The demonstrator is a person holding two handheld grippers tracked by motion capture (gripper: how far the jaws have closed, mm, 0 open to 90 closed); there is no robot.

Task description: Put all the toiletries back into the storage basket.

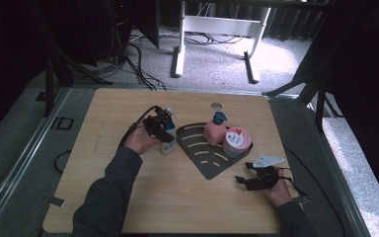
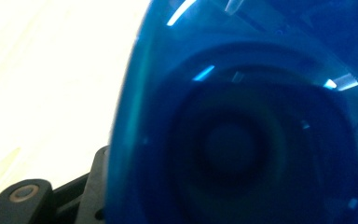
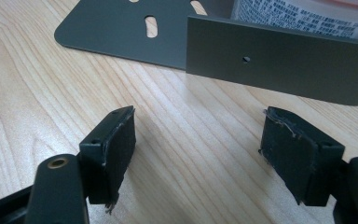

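The left gripper (image 1: 164, 129) is clamped on a blue bottle (image 1: 168, 140) standing on the table (image 1: 128, 103), just beside the left edge of the grey rack (image 1: 208, 165). The bottle's label is unreadable. In the rack stand a pink pump bottle (image 1: 214, 129) and a pink-lidded jar (image 1: 237, 141), touching; the jar's print is too blurred to read. The right gripper (image 3: 198, 154) rests near the rack's wall, jaws apart and empty.

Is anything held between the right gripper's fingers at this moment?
No. In the right gripper view the fingers stand apart over bare table, short of the grey rack.
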